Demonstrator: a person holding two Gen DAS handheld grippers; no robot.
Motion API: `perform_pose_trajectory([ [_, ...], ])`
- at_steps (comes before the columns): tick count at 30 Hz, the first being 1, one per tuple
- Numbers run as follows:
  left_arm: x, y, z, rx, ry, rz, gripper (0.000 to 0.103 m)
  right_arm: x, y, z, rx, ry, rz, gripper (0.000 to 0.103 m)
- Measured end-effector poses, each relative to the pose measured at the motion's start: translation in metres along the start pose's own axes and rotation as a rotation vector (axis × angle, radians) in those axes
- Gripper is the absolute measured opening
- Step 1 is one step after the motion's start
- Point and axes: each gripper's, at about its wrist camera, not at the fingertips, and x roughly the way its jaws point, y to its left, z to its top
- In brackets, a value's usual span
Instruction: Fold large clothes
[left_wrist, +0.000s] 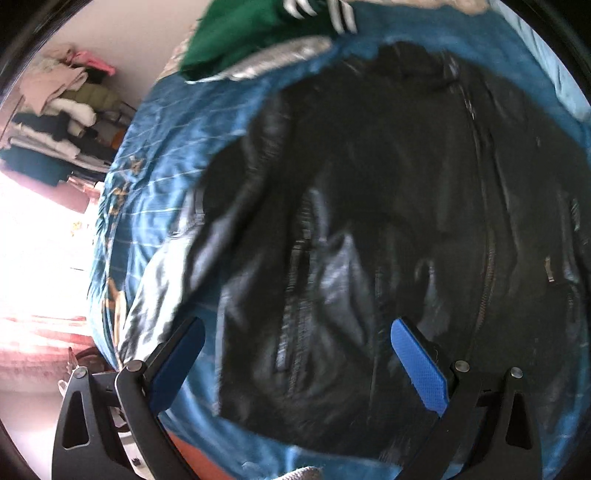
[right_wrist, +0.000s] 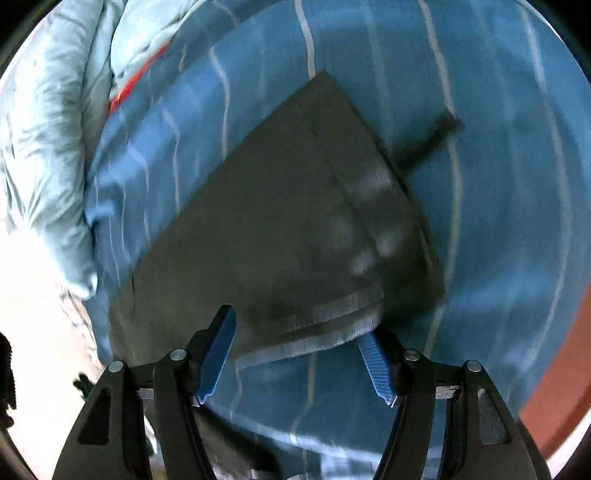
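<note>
Two claws hang over a bed with a blue striped sheet (left_wrist: 155, 155). The left claw (left_wrist: 295, 354) is released: its blue pads stand wide apart and nothing is pressed between them. Under it a black jacket (left_wrist: 388, 192) lies spread on the sheet, front up, with a zipper running down its middle and shiny folds near the claw. At the far end of the bed, beyond the jacket collar, lies a green garment (left_wrist: 251, 33) with white stripes. Off the bed's left side, a pile of folded clothes (left_wrist: 62, 110) is stacked against the wall; the picture is blurred there.

The right claw (right_wrist: 299, 347) is also released, its pads apart. A dark grey folded cloth (right_wrist: 280, 221) lies flat on the striped sheet, and its near edge, with a pale ribbed band, reaches between the pads; the right pad looks partly hidden behind this edge, but the blur does not let me tell whether it touches. A pale blue quilt (right_wrist: 48, 147) is bunched at the left of the sheet.
</note>
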Motion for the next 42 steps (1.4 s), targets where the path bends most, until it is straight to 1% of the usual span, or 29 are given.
perform_pose_trajectory([
  [1, 0.005, -0.007, 0.002, 0.000, 0.004, 0.003, 0.103, 0.002, 0.003, 0.004, 0.018, -0.008, 0.003, 0.061],
  [3, 0.016, -0.016, 0.004, -0.029, 0.020, -0.017, 0.103, 0.000, 0.011, 0.011, 0.015, -0.033, 0.025, 0.034],
  [6, 0.026, -0.030, 0.005, -0.055, 0.051, -0.050, 0.103, -0.007, 0.024, 0.019, -0.018, -0.069, 0.062, 0.034],
  [7, 0.028, -0.033, 0.006, -0.056, 0.057, -0.056, 0.103, -0.004, 0.026, 0.023, -0.040, -0.079, 0.059, 0.038],
  [8, 0.029, -0.038, 0.006, -0.051, 0.055, -0.062, 0.103, 0.004, 0.025, 0.028, -0.049, -0.081, 0.069, 0.048],
  [9, 0.029, -0.043, 0.008, -0.043, 0.049, -0.067, 0.103, 0.010, 0.021, 0.029, -0.036, -0.076, 0.099, 0.054],
  [10, 0.029, -0.046, 0.009, -0.034, 0.044, -0.070, 0.103, 0.017, 0.021, 0.033, -0.011, -0.085, 0.129, 0.056],
  [11, 0.029, -0.050, 0.011, -0.019, 0.035, -0.073, 0.103, 0.017, 0.022, 0.033, -0.004, -0.096, 0.131, 0.056],
  [12, 0.027, -0.054, 0.013, -0.006, 0.025, -0.075, 0.103, 0.019, 0.028, 0.033, 0.000, -0.108, 0.118, 0.049],
  [13, 0.026, -0.055, 0.015, 0.003, 0.014, -0.078, 0.103, 0.018, 0.036, 0.033, 0.001, -0.129, 0.113, 0.038],
  [14, 0.024, -0.058, 0.018, 0.013, -0.001, -0.078, 0.103, 0.015, 0.038, 0.032, 0.004, -0.140, 0.113, 0.011],
  [15, 0.022, -0.059, 0.021, 0.020, -0.014, -0.076, 0.103, 0.014, 0.044, 0.032, 0.005, -0.144, 0.122, 0.007],
  [18, 0.018, -0.060, 0.029, 0.026, -0.033, -0.075, 0.103, -0.005, 0.055, 0.029, 0.001, -0.185, 0.120, 0.006],
  [20, 0.017, -0.057, 0.034, 0.020, -0.034, -0.075, 0.103, -0.024, 0.080, 0.028, -0.025, -0.223, 0.142, 0.006],
  [23, 0.015, -0.048, 0.036, -0.001, -0.022, -0.097, 0.103, -0.055, 0.122, 0.024, -0.089, -0.257, 0.202, 0.006],
  [27, 0.007, -0.041, 0.031, -0.022, -0.013, -0.126, 0.103, -0.085, 0.193, 0.006, -0.227, -0.271, 0.284, 0.005],
  [29, 0.011, -0.033, 0.030, -0.047, 0.007, -0.136, 0.103, -0.096, 0.237, -0.011, -0.315, -0.257, 0.328, 0.006],
  [31, 0.019, -0.025, 0.031, -0.084, 0.035, -0.147, 0.103, -0.096, 0.288, -0.040, -0.438, -0.219, 0.363, 0.006],
  [34, 0.032, -0.009, 0.034, -0.138, 0.058, -0.141, 0.103, -0.076, 0.347, -0.091, -0.607, -0.139, 0.383, 0.006],
  [35, 0.038, -0.001, 0.036, -0.158, 0.060, -0.132, 0.103, -0.063, 0.365, -0.111, -0.660, -0.106, 0.383, 0.006],
  [37, 0.049, 0.016, 0.040, -0.198, 0.066, -0.111, 0.103, -0.021, 0.402, -0.162, -0.787, -0.022, 0.362, 0.006],
  [39, 0.063, 0.042, 0.043, -0.258, 0.076, -0.110, 0.103, 0.015, 0.421, -0.205, -0.885, 0.034, 0.339, 0.006],
  [40, 0.068, 0.051, 0.042, -0.278, 0.079, -0.108, 0.103, 0.046, 0.434, -0.239, -0.968, 0.077, 0.320, 0.006],
  [41, 0.077, 0.067, 0.042, -0.308, 0.084, -0.103, 0.103, 0.068, 0.438, -0.267, -1.029, 0.099, 0.298, 0.006],
  [42, 0.081, 0.075, 0.040, -0.324, 0.086, -0.099, 0.103, 0.093, 0.440, -0.299, -1.110, 0.123, 0.265, 0.005],
])
